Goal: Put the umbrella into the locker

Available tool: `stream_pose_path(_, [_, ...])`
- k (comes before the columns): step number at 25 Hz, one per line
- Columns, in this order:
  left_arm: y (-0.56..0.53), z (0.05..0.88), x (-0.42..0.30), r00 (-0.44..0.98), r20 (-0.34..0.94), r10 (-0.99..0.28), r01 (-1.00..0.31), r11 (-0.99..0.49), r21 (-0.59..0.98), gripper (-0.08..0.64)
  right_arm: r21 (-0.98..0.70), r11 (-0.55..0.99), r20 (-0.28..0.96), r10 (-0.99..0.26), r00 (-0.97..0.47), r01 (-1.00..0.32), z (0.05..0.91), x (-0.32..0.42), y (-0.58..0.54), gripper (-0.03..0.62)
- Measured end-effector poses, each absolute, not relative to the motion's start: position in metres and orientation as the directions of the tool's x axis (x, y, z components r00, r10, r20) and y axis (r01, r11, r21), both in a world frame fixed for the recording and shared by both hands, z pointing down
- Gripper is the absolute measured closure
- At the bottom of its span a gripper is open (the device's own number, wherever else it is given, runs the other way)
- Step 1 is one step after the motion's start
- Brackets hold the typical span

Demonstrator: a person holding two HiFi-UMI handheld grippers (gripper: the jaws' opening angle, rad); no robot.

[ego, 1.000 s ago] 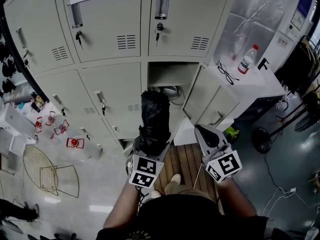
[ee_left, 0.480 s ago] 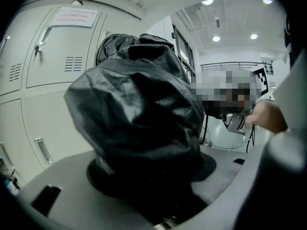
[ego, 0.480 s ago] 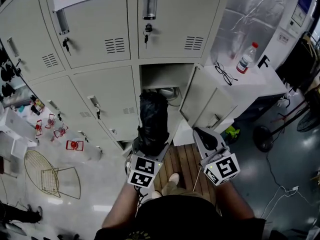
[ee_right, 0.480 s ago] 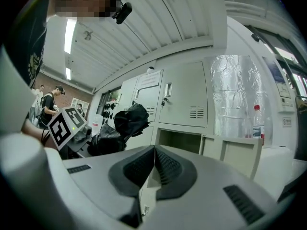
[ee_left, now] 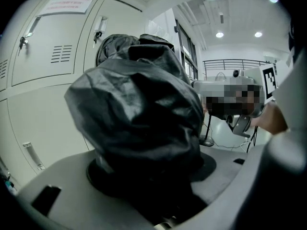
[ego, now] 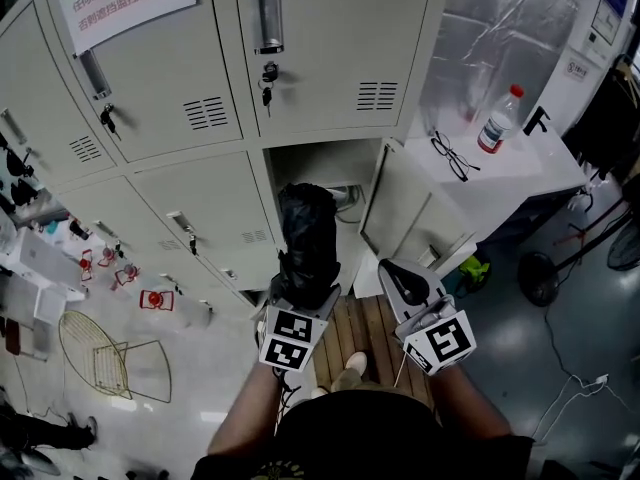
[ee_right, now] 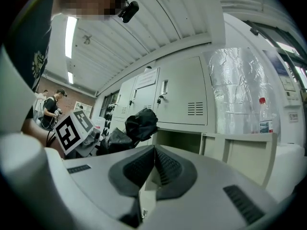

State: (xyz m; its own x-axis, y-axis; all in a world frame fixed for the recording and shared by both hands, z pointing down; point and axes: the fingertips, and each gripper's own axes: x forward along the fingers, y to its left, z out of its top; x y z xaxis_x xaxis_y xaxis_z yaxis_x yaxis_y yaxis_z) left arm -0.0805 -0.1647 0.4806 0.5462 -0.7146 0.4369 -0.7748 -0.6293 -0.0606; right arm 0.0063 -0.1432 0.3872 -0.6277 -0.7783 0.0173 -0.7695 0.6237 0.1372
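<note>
Before metal locker (ego: 320,163), crumpled glossy umbrella (ego: 305,233), perhaps bagged, in left gripper (ego: 302,293)

Umbrella (ego: 306,233): crinkled, glossy cloth (lockers (ego: 330,48): matt painted metal).

Black short-sleeved top (ego: 345,433); left gripper (ego: 302,290) and right gripper (ego: 396,273) pale grey, with dark ribbed pads (ee_right: 139,169) and white cubes (ego: 288,340) bearing black square markers

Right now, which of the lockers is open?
The lower-row locker straight beyond the umbrella: its door hangs swung out to the right, baring its inside. All other doors are shut.
</note>
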Motion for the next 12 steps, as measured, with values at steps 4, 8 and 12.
stream_pose_path(4, [-0.182,0.489,-0.077,0.529,0.466,-0.710,-0.788,-0.614,-0.042,0.261,0.130,0.645,0.024,-0.761,-0.648,-0.753,0.390,0.005,-0.158,0.565])
stream_pose_path(8, [-0.199,0.496,-0.075,0.516,0.486,-0.706,-0.794,-0.606,-0.037,0.261,0.121,0.662,0.031,-0.747,-0.664,-0.740,0.395,0.004,-0.173,0.565])
stream_pose_path(12, [-0.217,0.500,-0.073,0.504,0.494,-0.708,-0.803,-0.595,-0.034,0.261,0.114,0.680,0.030,-0.731,-0.682,-0.724,0.397,0.001,-0.188,0.565])
